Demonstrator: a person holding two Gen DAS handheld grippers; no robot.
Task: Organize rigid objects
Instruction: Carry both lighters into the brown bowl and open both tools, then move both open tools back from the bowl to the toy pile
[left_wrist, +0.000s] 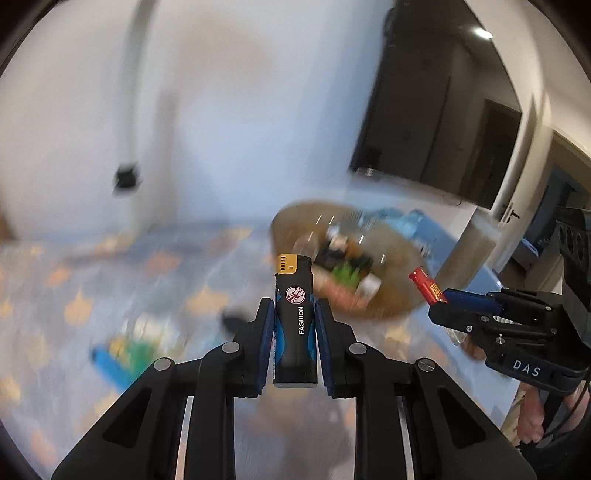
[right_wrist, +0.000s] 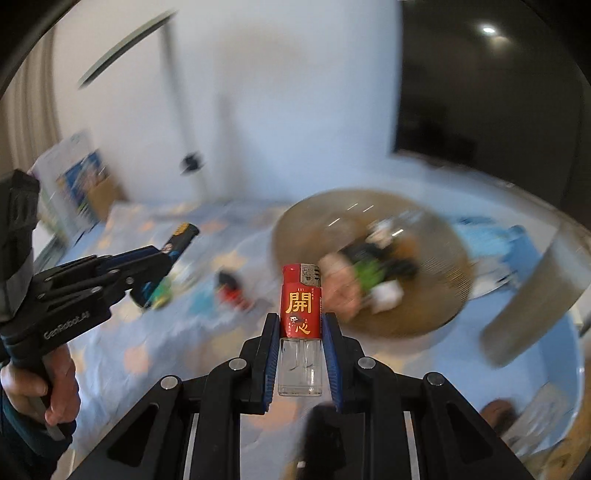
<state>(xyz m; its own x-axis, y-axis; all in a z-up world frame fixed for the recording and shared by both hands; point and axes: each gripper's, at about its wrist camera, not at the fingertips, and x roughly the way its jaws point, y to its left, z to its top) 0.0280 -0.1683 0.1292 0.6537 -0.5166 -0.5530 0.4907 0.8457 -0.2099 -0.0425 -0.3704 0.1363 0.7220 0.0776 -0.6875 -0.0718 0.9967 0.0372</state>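
Here we had a lighter clamped in each gripper, both held up off the table. Our left gripper (left_wrist: 294, 325) was clenched on the black lighter (left_wrist: 295, 321), which stood upright between the blue pads (left_wrist: 267, 343); the pads pressed its two narrow sides along the lower body, its gold cap stuck out past the fingertips, and its base sat back near the finger hinges. The word FASHION ran along its face.

Our right gripper (right_wrist: 300, 341) was likewise grasping the red lighter (right_wrist: 300, 328), upright, with the pads (right_wrist: 272, 354) bearing on its clear lower tank and the bottom of its red sleeve. The red top and metal hood rose clear of the fingertips.

Seen from the left wrist, the right gripper (left_wrist: 439, 301) came in from the right edge with the red lighter (left_wrist: 424, 286) poking out towards the basket (left_wrist: 391, 302). Seen from the right wrist, the left gripper (right_wrist: 166, 254) reached in from the left with the black lighter (right_wrist: 181, 238) at its tip, and the left hand (right_wrist: 44, 384) gripped its handle.

The round brown basket (right_wrist: 424, 317) lay ahead of both, on the blue patterned tablecloth (right_wrist: 122, 332), with several blurred small things inside. More small things lay on the cloth to the left, too smeared to name.
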